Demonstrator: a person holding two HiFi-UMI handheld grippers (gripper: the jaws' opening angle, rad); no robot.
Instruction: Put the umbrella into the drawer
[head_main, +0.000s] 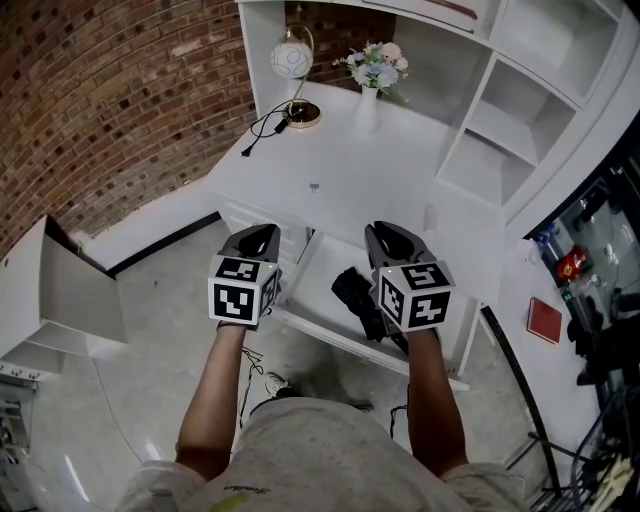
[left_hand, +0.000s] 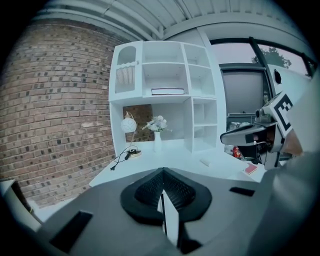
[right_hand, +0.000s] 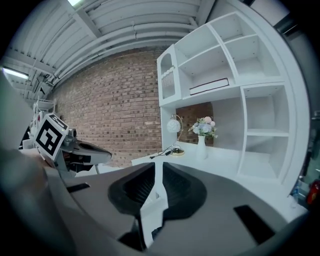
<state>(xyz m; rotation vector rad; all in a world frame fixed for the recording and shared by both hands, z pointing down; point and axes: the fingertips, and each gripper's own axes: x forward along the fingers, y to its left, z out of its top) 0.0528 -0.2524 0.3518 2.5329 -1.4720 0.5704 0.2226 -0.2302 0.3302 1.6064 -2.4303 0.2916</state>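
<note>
Umbrella (head_main: 355, 292), black and folded, is lying inside the open white drawer (head_main: 325, 258), toward its right side, with one end partly hidden behind the marker cube of the right tongs (head_main: 380, 232). The drawer is standing pulled out from under the white worktop (head_main: 370, 180), toward the person.

In the right gripper view, the right tongs (right_hand: 156, 172) are showing their jaws nearly together, with a narrow slit between them and nothing in it. The left tongs (head_main: 264, 232) are hovering over the drawer's left end. In the left gripper view, these tongs (left_hand: 161, 172) have their jaws meeting at the tips and are holding nothing. Both pairs are pointing away from the person, toward the worktop, each held at the end of a bare forearm.

Farther back on the worktop, a globe lamp (head_main: 293, 60) with a black cable (head_main: 262, 128) is standing beside a white vase of flowers (head_main: 368, 100). A white shelf unit (head_main: 520, 110) is rising at the right, and a brick wall (head_main: 110, 90) is filling the left.
</note>
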